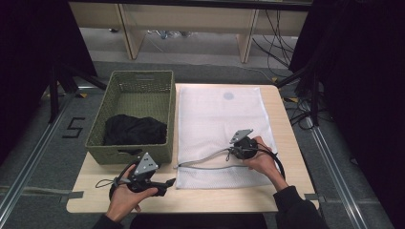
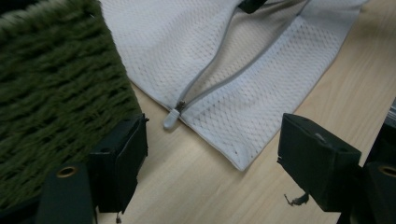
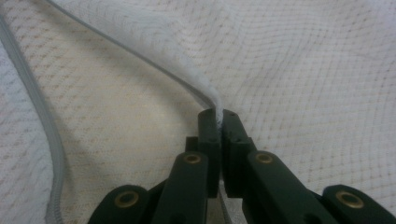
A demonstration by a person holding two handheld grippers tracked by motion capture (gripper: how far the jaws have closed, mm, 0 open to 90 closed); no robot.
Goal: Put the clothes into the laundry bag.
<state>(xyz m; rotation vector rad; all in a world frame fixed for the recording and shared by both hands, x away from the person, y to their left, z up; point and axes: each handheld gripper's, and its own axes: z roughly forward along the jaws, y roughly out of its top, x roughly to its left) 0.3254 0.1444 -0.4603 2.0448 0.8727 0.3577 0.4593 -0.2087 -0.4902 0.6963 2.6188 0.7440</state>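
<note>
The white mesh bag (image 1: 224,129) lies flat on the bench (image 1: 282,191), its long side running away from me, with the grey zipper (image 1: 205,161) crossing its near end from left to right. My right gripper (image 1: 237,149) sits over that near end and has pinched shut on the upper lip of the opening; in the right gripper view the fabric edge (image 3: 215,106) rises into a small ridge right at the tips of my right gripper (image 3: 218,120), and the opened zipper tape curves off to the left of it.

My left gripper (image 1: 167,182) is low at the bag's near left corner, pointing toward it, with its jaws standing wide and nothing between them. From my left gripper (image 2: 212,163) the zipper pull (image 2: 171,119) lies just ahead and a little to the left, resting on the wood at the corner where the two zipper lines meet. The green woven basket (image 1: 133,117) is close on the left of that gripper, holding a dark garment (image 1: 134,130).

I judge the left gripper is the nearer one to that corner, and the lower lip is what it should take.

How much fabric my right gripper has caught, one layer or both, I cannot tell. The garment is a dark heap whose shape I can't make out.
</note>
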